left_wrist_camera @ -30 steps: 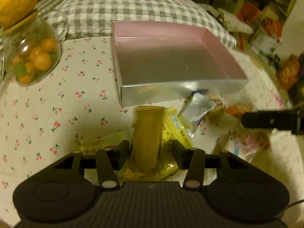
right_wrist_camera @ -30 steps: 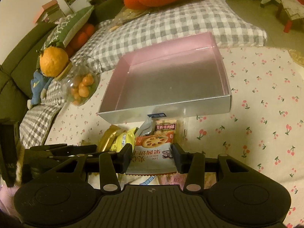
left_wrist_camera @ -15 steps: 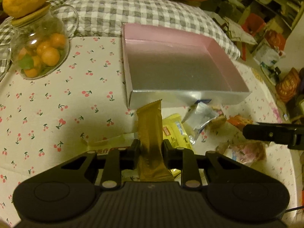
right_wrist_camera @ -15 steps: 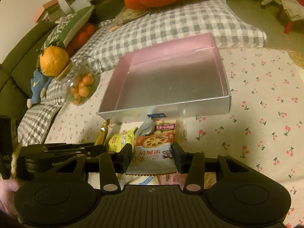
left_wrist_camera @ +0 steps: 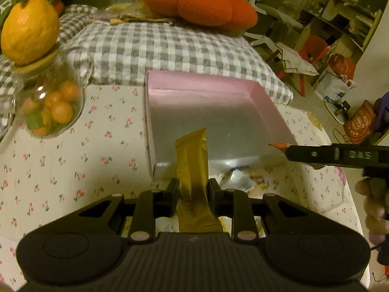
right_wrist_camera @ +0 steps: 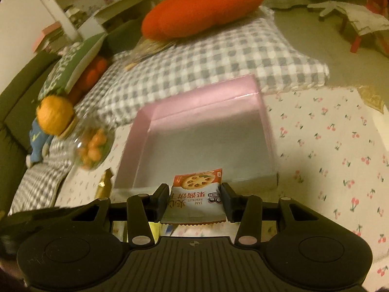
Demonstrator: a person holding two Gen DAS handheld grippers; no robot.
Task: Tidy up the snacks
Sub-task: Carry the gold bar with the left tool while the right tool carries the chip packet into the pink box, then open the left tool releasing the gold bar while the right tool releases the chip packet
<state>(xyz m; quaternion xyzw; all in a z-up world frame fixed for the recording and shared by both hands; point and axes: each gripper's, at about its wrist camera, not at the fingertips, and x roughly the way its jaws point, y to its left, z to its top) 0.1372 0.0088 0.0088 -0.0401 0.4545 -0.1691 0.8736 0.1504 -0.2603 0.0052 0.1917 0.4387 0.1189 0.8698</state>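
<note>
Left wrist view: the left hand-held gripper [left_wrist_camera: 192, 189] pinches a gold snack bar [left_wrist_camera: 193, 168]. The right hand-held gripper [right_wrist_camera: 194, 199] holds a biscuit packet [right_wrist_camera: 194, 194]. Just ahead, the pink box [left_wrist_camera: 272, 104] has no snacks inside yet. More snacks [left_wrist_camera: 237, 178] lie below.

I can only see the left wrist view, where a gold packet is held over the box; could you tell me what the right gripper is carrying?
Observer: The right gripper is shut on a jam biscuit packet, white with an orange top and a biscuit picture.

Operator: Thank you. Is that packet over the pink box yet?

Observer: Its top edge overlaps the near wall of the pink box in the right wrist view, but I cannot tell whether it is actually over the box.

Operator: Understood. Is anything visible left of the jar that I might miss?

Observer: Yes, a blue soft toy lies on the checked cushion beside the glass jar.
</note>
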